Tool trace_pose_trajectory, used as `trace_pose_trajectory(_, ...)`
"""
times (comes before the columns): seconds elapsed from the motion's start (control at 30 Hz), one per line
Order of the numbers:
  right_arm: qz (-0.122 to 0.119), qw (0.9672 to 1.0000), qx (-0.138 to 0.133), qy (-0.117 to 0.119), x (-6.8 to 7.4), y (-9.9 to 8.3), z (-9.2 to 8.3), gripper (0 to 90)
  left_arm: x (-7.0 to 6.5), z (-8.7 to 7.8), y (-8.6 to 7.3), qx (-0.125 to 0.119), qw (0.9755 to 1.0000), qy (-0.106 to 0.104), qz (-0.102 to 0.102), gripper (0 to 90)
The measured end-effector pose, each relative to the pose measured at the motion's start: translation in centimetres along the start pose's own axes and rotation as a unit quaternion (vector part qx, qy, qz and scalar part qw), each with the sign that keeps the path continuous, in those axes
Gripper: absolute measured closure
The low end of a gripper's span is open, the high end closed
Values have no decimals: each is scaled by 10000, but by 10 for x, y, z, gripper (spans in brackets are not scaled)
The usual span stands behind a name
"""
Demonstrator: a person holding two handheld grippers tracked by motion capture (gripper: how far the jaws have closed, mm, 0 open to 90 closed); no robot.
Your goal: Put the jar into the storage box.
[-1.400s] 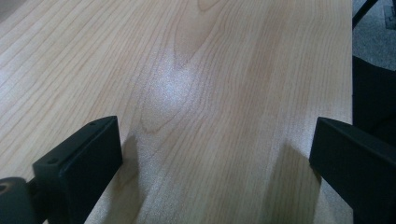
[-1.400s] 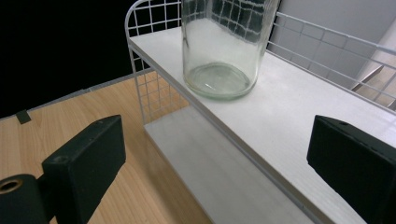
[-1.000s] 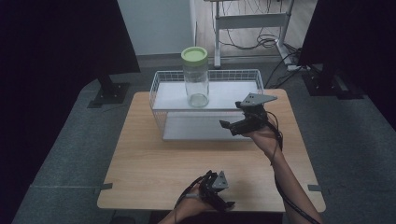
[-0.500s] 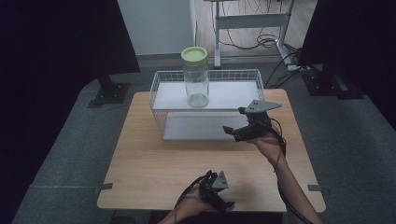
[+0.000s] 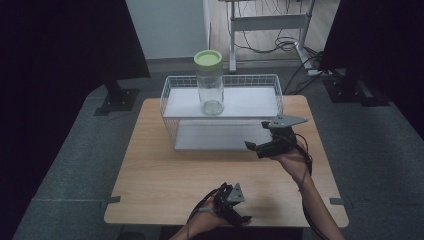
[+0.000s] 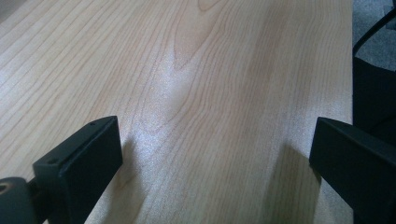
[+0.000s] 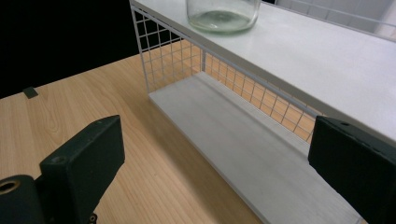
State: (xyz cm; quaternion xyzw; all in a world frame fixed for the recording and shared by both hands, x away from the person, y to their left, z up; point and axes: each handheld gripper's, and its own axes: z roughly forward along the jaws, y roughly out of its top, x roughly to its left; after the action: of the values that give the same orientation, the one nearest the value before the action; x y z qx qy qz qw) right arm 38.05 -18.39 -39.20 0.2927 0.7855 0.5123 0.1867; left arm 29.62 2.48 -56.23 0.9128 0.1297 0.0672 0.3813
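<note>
Glass jar [image 5: 209, 82] with green lid is standing upright on the wire shelf's [image 5: 250, 100] upper board. Right tongs [image 5: 256, 146] are hovering wide open, empty, beside the lower board; left tongs [image 5: 239, 216] are resting spread apart, empty, near the desk's [image 5: 165, 170] front edge.

Both units black. Right hand-held gripper [image 5: 257, 148]: grey three-cornered plate on top, black cable trailing along the bare forearm. Left hand-held gripper [image 5: 235, 212]: smaller-looking grey plate, black cable looping off its side. Jaws in both gripper views: flat rectangular matte-black blocks, small dimple near the top corner, brass-coloured screw hole at the base. No sleeves visible.
</note>
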Motion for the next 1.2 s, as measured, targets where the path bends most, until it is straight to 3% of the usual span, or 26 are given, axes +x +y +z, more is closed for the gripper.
trace_pose_trajectory(0.63,65,9997,61,-232,0,-30,-22,27,0,0,0,3,10000,7,2,24)
trace_pose_trajectory(1.2,60,9993,184,-312,11,-59,-32,29,0,0,0,-12,10000,4,-12,24)
